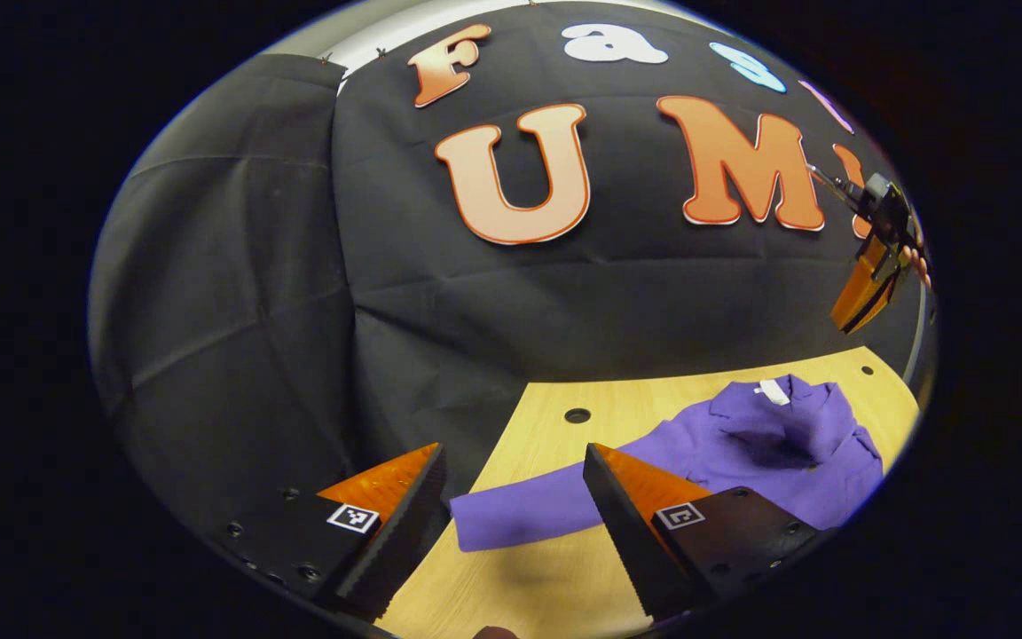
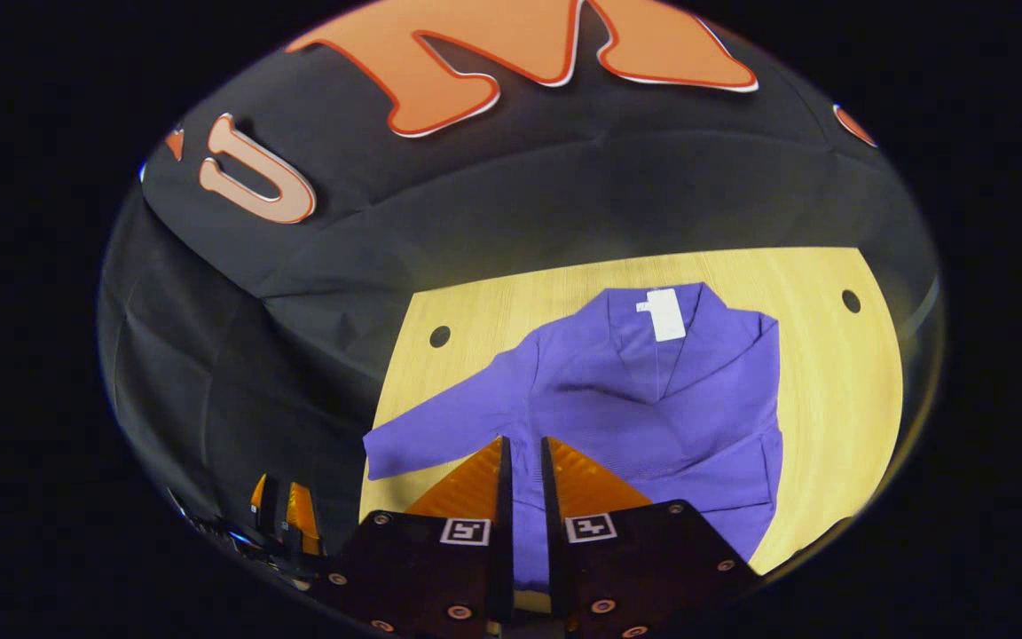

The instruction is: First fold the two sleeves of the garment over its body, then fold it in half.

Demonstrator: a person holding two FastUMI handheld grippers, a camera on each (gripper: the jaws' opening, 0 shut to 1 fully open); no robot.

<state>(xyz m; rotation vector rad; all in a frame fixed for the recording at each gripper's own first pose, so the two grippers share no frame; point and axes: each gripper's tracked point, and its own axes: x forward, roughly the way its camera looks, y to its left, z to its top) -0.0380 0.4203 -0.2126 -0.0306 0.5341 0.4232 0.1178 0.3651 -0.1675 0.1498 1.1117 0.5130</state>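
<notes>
table (image 2: 839,390): we see pale wood, 2 holes | garment (image 2: 653,399): purple, lies flat on it, 1 sleeve (image 1: 520,515) stretched out sideways | left gripper (image 1: 511,497): jaws spread, above sleeve end | right gripper (image 2: 524,461): jaws nearly together, nothing pinched, above garment

The garment (image 2: 653,408) is plain purple with a white tag (image 2: 666,314) at its collar; beneath the garment the table (image 2: 830,382) is pale yellow wood.
</notes>
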